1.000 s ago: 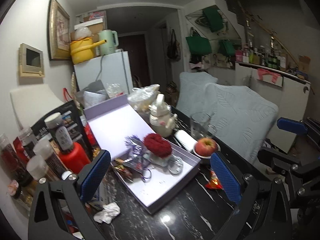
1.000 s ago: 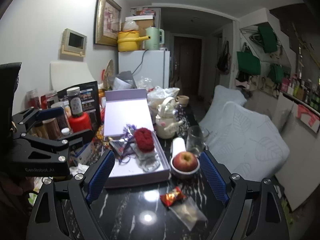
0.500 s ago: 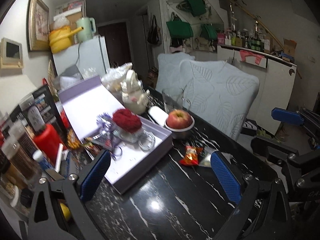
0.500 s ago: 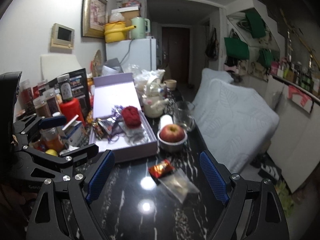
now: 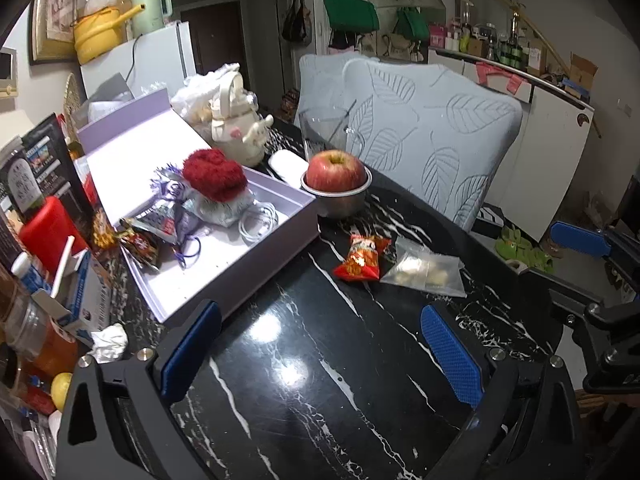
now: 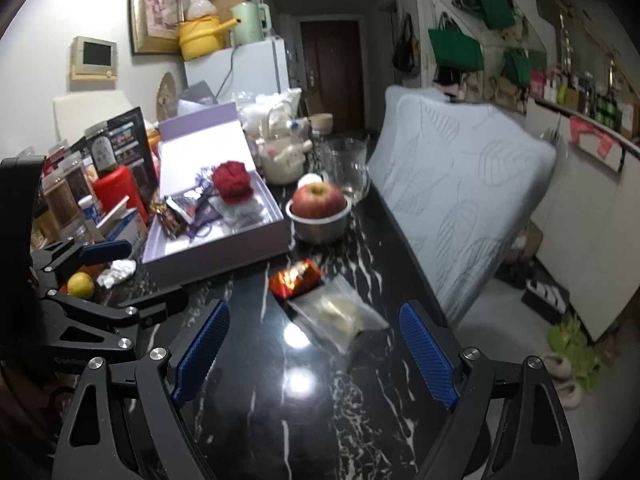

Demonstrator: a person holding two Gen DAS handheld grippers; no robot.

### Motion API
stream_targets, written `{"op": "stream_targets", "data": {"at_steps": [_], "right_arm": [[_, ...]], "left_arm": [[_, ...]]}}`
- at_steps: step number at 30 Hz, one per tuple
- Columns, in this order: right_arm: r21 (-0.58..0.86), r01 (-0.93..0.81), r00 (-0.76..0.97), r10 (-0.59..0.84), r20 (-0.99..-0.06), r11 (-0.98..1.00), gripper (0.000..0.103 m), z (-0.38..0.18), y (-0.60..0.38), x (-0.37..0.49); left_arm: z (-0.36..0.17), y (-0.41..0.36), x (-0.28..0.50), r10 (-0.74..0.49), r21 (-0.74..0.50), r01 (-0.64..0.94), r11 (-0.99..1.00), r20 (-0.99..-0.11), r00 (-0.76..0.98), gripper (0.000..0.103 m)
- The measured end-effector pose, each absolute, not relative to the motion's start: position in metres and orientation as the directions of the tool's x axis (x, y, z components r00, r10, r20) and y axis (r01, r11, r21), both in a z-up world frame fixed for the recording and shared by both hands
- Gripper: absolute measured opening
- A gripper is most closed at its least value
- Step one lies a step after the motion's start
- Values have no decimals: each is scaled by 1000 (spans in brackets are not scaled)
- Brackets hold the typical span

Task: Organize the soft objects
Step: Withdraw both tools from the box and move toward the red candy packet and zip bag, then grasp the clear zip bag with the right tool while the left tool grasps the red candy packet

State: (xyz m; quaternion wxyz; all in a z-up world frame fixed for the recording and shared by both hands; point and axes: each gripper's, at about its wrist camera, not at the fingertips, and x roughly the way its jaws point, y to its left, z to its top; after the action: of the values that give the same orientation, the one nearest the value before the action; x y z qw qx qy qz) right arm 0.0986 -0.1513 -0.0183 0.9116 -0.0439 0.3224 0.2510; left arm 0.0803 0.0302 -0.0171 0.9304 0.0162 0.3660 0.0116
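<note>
Both grippers, left gripper (image 5: 320, 344) and right gripper (image 6: 314, 350), are held wide open and empty above the black marble table (image 5: 304, 400). An approach is judged under way. The red snack packet (image 6: 296, 279) and clear pouch (image 6: 340, 312), at frame centre just beside the lavender box (image 6: 224, 248), are judged next to be grasped, gently.

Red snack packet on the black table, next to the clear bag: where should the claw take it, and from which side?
Take the red snack packet across its narrow width at the puffed middle, coming from above. It lies flat on the black table, so there is no edge to get under. One side abuts the clear bag, so set the fingers carefully there. The right claw is open and the nearer one, I'd judge.
</note>
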Motion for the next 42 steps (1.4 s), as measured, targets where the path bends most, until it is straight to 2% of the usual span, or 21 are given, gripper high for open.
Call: {"op": "stream_targets", "data": {"at_steps": [8,14,18,25,31,34,35,36,42], "right_arm": [[88,-459,629,394,-671,884,88,-53,-154,129],[105,-452,587,384,-712,886,88,-77,-148,157],[87,-475,566,380,-732,875,92,-88,-137,173],[54,-542,518,384,-765,839,92,-105,-110,201],[100,-574,452,417,-789,813,92,-122,-109,216],[89,-579,441,403,-802,810,85,-127,-111,216],[76,-583,451,400,-798,809,81,-127,-113,214],[76,-588,451,404,-796,806,69,-127,-115,213],[77,-560,469,392,-791,825,48,-124,-133,211]], "left_arm": [[-48,28,99,23,48,17,999,-721,693,102],[-62,38,117,-16,1,25,1000,-746,666,102],[-66,43,130,-19,-5,22,1000,-751,661,102],[-70,55,151,-16,-17,4,1000,-751,661,102],[-74,57,163,-4,-11,-7,1000,-755,656,102],[-76,55,168,-6,-11,-3,1000,-755,656,102],[-76,53,170,1,-2,-4,1000,-752,659,102],[-76,51,171,0,2,1,1000,-752,659,102],[-77,40,181,-31,-11,35,999,-748,663,102]]}}
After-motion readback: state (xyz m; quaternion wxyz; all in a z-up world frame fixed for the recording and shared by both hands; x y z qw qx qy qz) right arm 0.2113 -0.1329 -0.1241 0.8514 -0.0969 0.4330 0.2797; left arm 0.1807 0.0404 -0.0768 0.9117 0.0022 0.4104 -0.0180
